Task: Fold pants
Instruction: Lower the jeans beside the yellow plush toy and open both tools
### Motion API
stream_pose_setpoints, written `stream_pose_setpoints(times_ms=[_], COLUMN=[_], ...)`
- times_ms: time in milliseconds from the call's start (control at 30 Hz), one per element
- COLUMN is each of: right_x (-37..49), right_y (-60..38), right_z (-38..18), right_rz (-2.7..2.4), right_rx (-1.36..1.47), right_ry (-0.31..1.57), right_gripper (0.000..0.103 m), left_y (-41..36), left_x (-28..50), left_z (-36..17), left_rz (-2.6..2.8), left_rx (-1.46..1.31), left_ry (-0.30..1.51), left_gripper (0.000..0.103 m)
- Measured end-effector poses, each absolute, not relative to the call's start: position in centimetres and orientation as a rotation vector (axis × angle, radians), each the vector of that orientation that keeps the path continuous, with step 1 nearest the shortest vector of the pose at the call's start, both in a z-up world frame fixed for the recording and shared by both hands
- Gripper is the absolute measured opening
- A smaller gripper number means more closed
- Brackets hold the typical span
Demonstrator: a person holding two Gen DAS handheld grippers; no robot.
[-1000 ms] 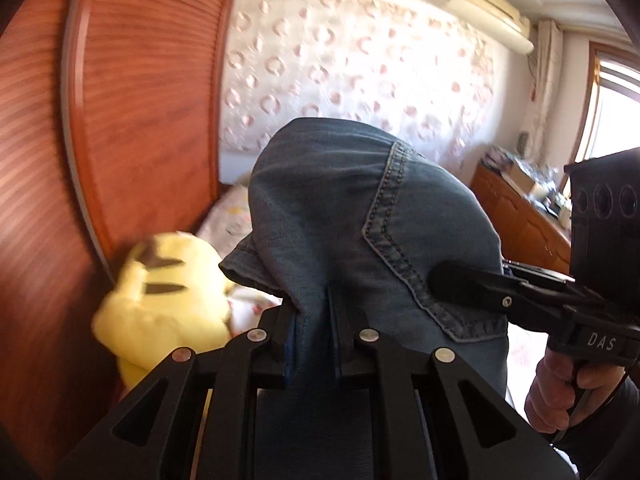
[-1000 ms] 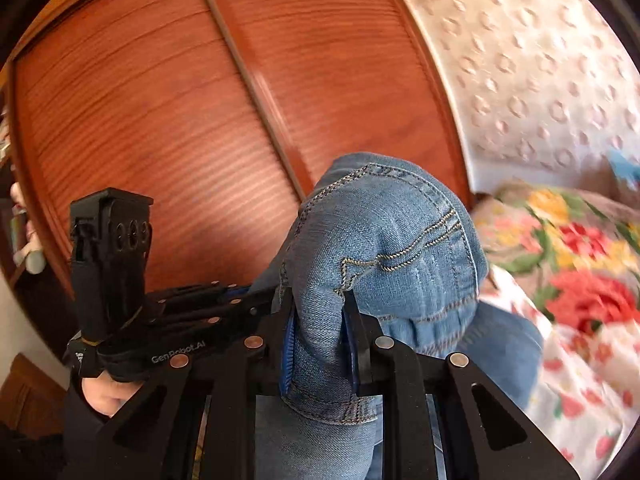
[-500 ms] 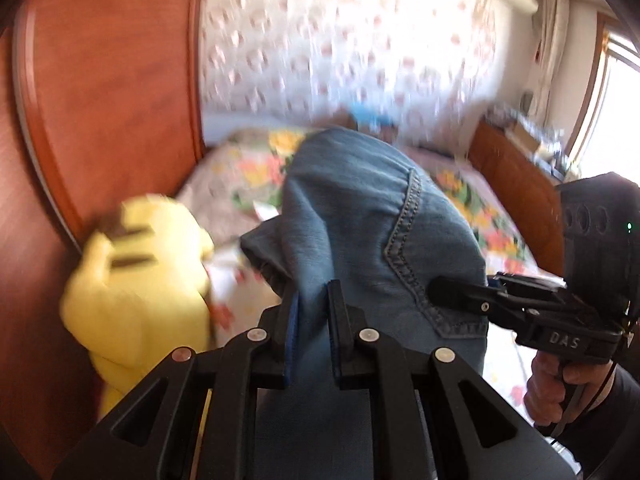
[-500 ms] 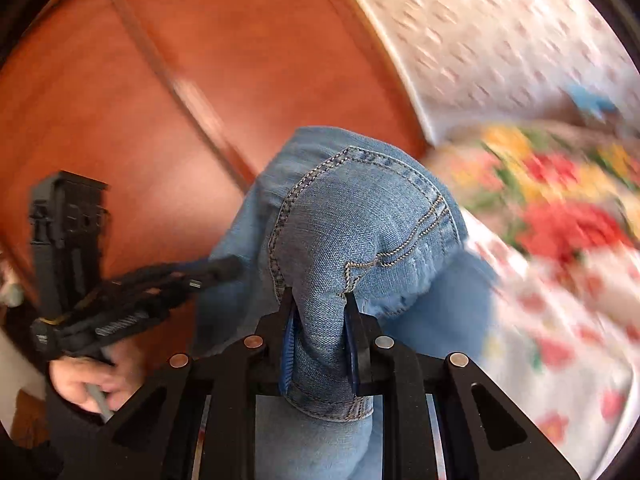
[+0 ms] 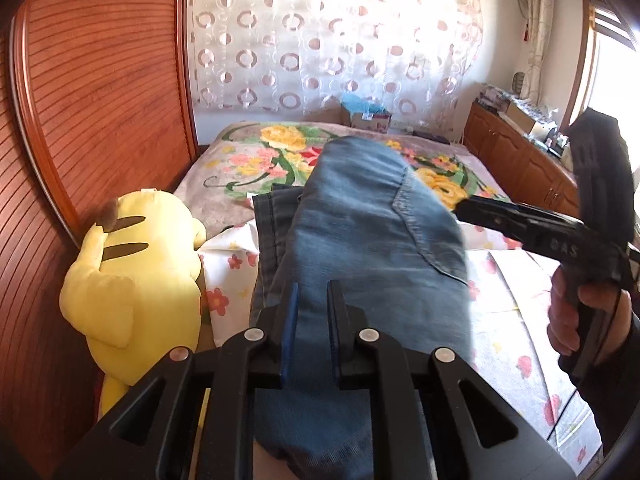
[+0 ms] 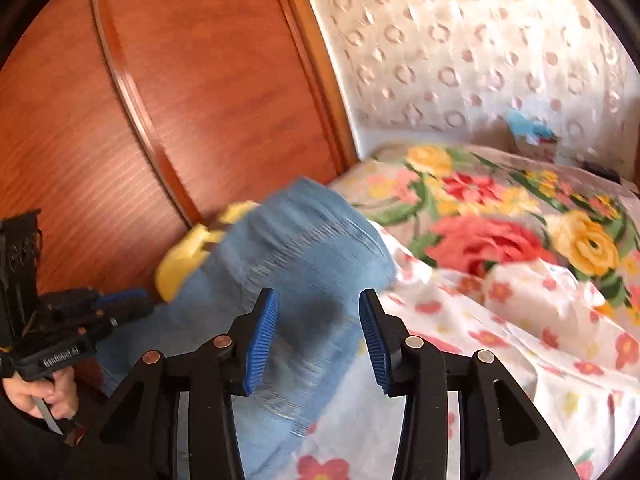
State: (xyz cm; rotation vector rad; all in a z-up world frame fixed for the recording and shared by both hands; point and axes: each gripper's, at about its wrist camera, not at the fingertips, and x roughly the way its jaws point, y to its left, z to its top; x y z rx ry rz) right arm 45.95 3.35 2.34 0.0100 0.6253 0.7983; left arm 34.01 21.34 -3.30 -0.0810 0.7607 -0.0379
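Laid the folded jeans [image 5: 360, 232] down on the floral bedsheet [image 6: 500, 344], left gripper [image 5: 313, 312] pinching denim, right gripper [image 6: 318, 328] spreading off it; called next for releasing left and smoothing.
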Motion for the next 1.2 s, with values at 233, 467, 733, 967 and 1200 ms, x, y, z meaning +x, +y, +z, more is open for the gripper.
stream_pose_setpoints(times_ms=[233,467,733,967,1200], right_x=[45.7,41.8,31.7,25.2,19.0], right_y=[5.1,2.4,-5.6,-12.4,-17.7], right_z=[0.1,1.5,4.0,5.3,6.9], right_rz=[0.802,0.802,0.749,0.653,0.566], right_rx=[-0.04,-0.047,-0.048,-0.035,-0.022], right_ry=[0.646,0.596,0.504,0.45,0.389], right_gripper=[0.044,0.044,0.044,0.044,0.044], left_y=[20.6,18.8,14.5,9.7,5.2], left_x=[31.4,28.8,25.6,22.5,19.3], left_z=[-4.7,-3.7,-0.5,2.3,4.7], left_rz=[-0.027,-0.019,-0.059,-0.133,-0.174], left_rx=[-0.07,-0.052,0.008,0.035,0.068], left_ry=[0.797,0.742,0.643,0.555,0.473], left_gripper=[0.015,0.041,0.068,0.085,0.086])
